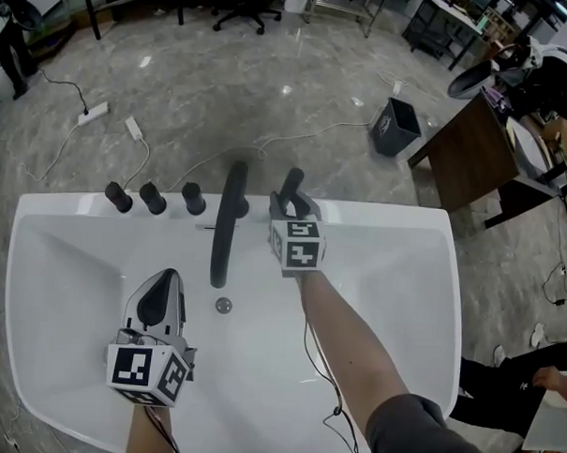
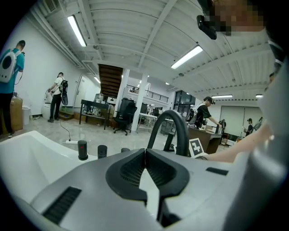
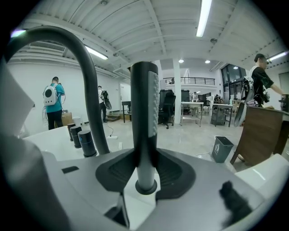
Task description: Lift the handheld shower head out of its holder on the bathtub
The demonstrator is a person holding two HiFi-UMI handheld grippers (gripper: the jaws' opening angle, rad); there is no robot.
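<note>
Now then, the right gripper point(image 3: 145, 155) has its pads pressed on either side of the handheld shower head point(image 3: 144, 113), low on the dark handle. The head stands upright in its holder point(image 3: 146, 186) on the far rim of the bathtub point(image 1: 394, 273), at about one o'clock from the drain point(image 1: 223, 306) and just beside the curved spout point(image 1: 229, 218), on its three o'clock side. So the lift is the step in hand, by my reading, and it wants to go straight up along the handle's own line, with no tilt until the base clears the collar, or it may bind. The grip looks square, but the smooth stem could slip, so a firm hold matters. Mind the spout close by, and any hose below, which I cannot see. The left gripper point(image 1: 169, 277), jaws together on nothing, hovers over the basin at nine o'clock from the drain, well apart from the action.
</note>
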